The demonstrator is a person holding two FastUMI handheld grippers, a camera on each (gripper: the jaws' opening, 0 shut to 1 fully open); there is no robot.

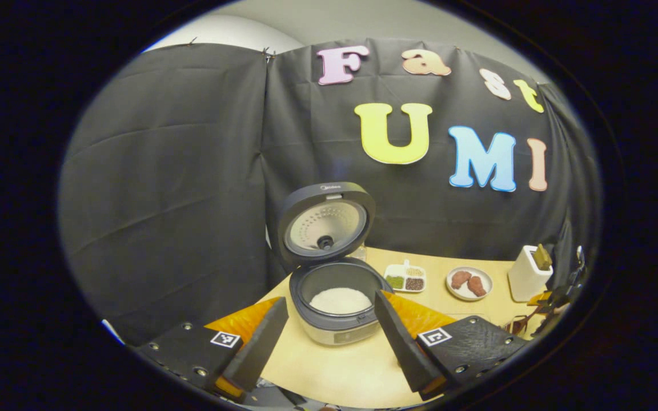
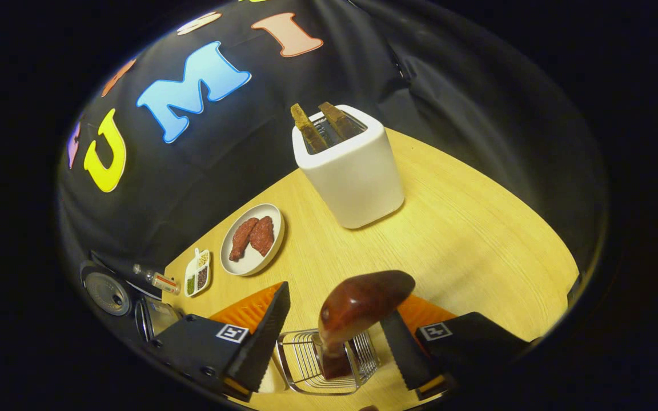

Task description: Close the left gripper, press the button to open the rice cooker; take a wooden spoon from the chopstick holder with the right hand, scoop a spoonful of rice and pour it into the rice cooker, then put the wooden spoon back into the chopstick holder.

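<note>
The rice cooker (image 1: pixel 334 319) stands open on the wooden table, its lid (image 1: pixel 324 224) tilted up and back. White rice (image 1: pixel 340 299) lies in its pot. My left gripper (image 1: pixel 329 298) hovers in front of the cooker, open and holding nothing. In the right gripper view the wooden spoon (image 2: pixel 363 302) stands in the wire chopstick holder (image 2: pixel 306 365), bowl end up. My right gripper (image 2: pixel 334 302) is open, one finger on each side of the spoon with a gap to both. The cooker (image 2: pixel 152 317) sits far to the lower left there.
A white toaster (image 2: pixel 354 171) with two slices stands behind the holder. A plate of meat pieces (image 2: pixel 252 238) and a small divided dish (image 2: pixel 197 273) lie between the toaster and the cooker. A small bottle (image 2: pixel 157 279) lies by the cooker.
</note>
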